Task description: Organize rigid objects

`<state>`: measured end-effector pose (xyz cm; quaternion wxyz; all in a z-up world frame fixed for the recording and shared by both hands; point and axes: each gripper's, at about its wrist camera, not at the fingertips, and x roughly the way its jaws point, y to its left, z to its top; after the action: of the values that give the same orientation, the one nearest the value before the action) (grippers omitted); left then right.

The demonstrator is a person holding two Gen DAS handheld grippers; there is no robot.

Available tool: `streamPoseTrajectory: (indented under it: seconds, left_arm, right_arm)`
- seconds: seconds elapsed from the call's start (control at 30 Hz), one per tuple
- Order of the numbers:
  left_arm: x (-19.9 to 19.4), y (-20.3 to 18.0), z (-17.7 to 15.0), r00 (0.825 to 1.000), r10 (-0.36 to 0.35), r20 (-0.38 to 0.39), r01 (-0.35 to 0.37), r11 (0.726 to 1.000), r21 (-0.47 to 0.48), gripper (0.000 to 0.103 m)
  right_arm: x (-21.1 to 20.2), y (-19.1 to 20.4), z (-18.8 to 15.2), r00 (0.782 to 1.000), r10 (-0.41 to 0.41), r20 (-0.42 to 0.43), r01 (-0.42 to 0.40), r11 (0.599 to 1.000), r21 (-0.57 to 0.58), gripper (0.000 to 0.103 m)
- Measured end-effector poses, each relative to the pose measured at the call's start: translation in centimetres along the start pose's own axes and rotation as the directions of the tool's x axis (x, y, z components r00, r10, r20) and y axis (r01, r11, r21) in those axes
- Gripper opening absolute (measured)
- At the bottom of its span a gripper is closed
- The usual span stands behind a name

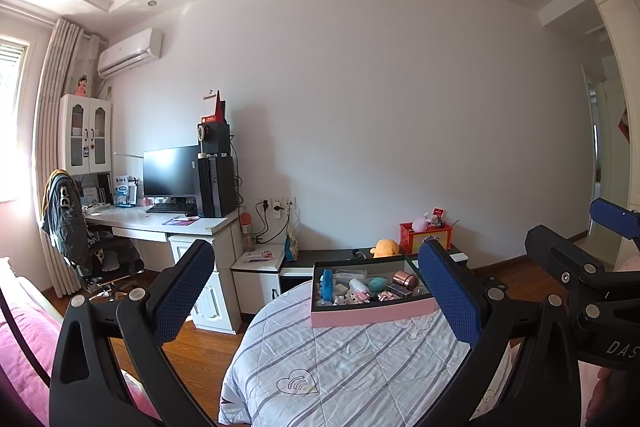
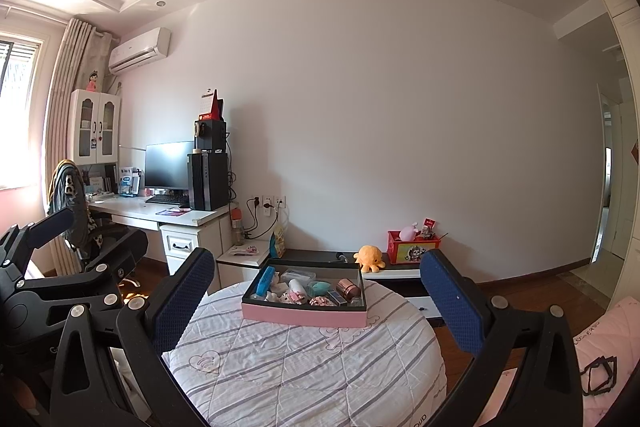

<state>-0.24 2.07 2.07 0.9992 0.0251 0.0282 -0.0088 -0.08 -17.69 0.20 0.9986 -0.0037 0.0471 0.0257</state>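
Both pairs of jaws stand wide apart with nothing between them: the left gripper (image 1: 316, 291) and the right gripper (image 2: 316, 299) hang side by side above the striped quilt (image 2: 304, 367), clear of it. On the quilt's far edge sits a pink box (image 2: 304, 317), open on top, holding a blue case (image 2: 265, 281) at its left end, a copper-coloured tin (image 2: 349, 289) towards its right, and a white bottle (image 2: 296, 286) and teal piece (image 2: 319, 286) between them. Behind it, an orange plush toy (image 2: 370, 258) rests on a low cabinet (image 2: 316, 255).
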Motion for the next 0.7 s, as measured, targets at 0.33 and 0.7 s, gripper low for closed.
streamPoseTrajectory:
  seconds: [0.33,0.7]
  left_arm:
    - [-0.02,0.03,-0.01,1.0,0.0,0.0,0.0,1.0,0.001,0.103]
    - [-0.07,0.14,-0.08,1.0,0.0,-0.001,0.0,1.0,0.001,0.103]
  right_arm:
    - [0.01,0.0,0.03,1.0,0.0,-0.001,0.0,1.0,0.001,0.103]
    - [0.04,0.03,-0.01,1.0,0.0,-0.002,0.0,1.0,0.0,0.103]
